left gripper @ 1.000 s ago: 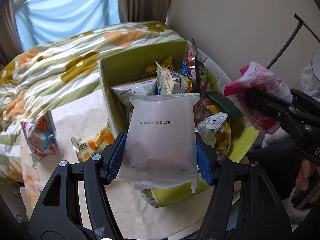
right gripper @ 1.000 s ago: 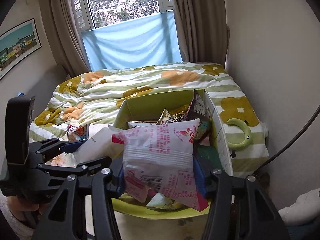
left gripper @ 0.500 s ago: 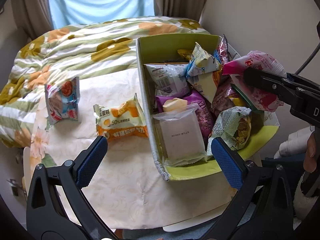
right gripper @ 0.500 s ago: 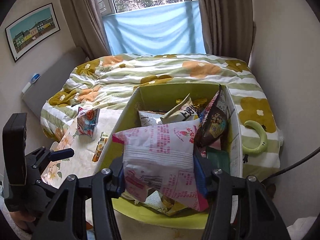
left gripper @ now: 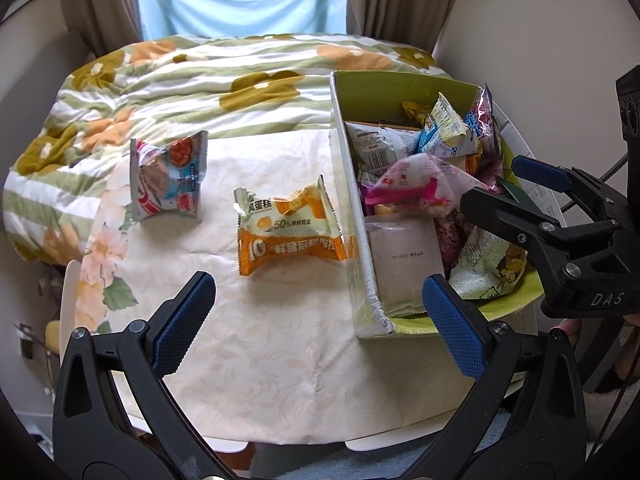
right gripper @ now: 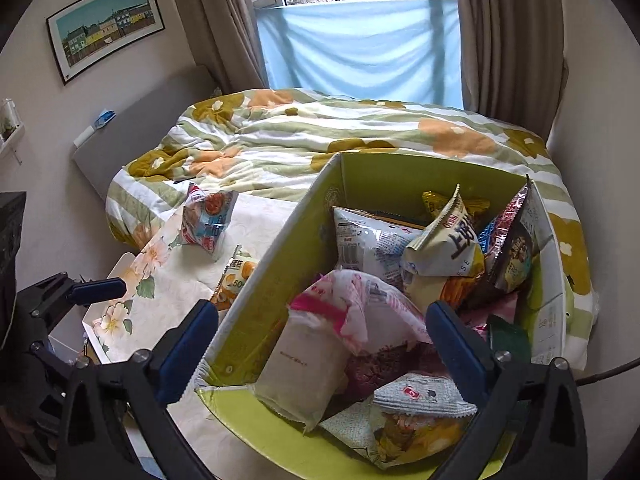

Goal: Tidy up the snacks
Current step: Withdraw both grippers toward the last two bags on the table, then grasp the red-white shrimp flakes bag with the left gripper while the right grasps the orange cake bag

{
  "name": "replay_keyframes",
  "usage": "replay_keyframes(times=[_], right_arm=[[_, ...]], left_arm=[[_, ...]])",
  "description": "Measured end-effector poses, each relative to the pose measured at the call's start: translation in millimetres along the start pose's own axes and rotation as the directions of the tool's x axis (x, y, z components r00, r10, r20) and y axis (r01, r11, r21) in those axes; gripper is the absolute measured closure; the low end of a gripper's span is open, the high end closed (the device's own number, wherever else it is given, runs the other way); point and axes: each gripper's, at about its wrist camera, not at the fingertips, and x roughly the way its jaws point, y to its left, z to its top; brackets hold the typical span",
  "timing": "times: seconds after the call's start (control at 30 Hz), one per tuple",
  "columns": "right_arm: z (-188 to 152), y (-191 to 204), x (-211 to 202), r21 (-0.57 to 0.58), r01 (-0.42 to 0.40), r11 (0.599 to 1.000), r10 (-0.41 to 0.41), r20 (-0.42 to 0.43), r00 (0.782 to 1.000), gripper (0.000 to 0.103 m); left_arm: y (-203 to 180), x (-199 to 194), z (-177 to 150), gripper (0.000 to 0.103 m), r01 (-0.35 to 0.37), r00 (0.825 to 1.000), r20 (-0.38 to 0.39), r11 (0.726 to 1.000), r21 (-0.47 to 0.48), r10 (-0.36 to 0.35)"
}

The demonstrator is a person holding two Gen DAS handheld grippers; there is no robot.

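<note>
A green cardboard box [left gripper: 344, 184] full of snack packets stands at the table's right; it fills the right wrist view [right gripper: 280, 276]. A pink-and-white packet [right gripper: 360, 304] and a plain white packet [right gripper: 304, 368] lie inside at the near end. An orange cake packet [left gripper: 288, 226] and a red-and-blue packet [left gripper: 170, 176] lie on the tablecloth left of the box. My left gripper [left gripper: 318, 324] is open and empty above the table's near edge. My right gripper [right gripper: 322, 346] is open and empty over the box.
The small table has a cream floral cloth [left gripper: 260, 352]. A bed with a green-and-orange flowered quilt [left gripper: 200, 76] lies right behind it. A wall [left gripper: 540, 40] is close on the right. Curtains and a window are at the back.
My left gripper let go of the white packet into the box, then drew back and left. My right gripper opened and the pink-and-white packet dropped into the box.
</note>
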Motion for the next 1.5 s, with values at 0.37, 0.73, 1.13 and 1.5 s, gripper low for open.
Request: replay_keyframes(times=[0.37, 0.73, 1.13, 1.5], right_arm=[[0, -1, -10, 0.037, 0.089, 0.995, -0.089, -0.002, 0.996, 0.000], [22, 51, -17, 0.006, 0.146, 0.989, -0.146, 0.044, 0.988, 0.000], [42, 130, 27, 0.151, 0.153, 0.977, -0.159, 0.027, 0.987, 0.000], [44, 167, 89, 0.344, 0.310, 0.886, -0.291, -0.105, 0.951, 0.000]], left_arm=[[11, -9, -1, 0.000, -0.034, 0.999, 0.018, 0.999, 0.015, 0.034], [75, -30, 3, 0.000, -0.036, 0.997, 0.070, 0.999, -0.010, 0.037], [178, -25, 38, 0.000, 0.003, 0.998, 0.067, 0.999, 0.044, -0.005], [243, 31, 82, 0.000, 0.079, 0.997, -0.003, 0.995, 0.065, -0.079]])
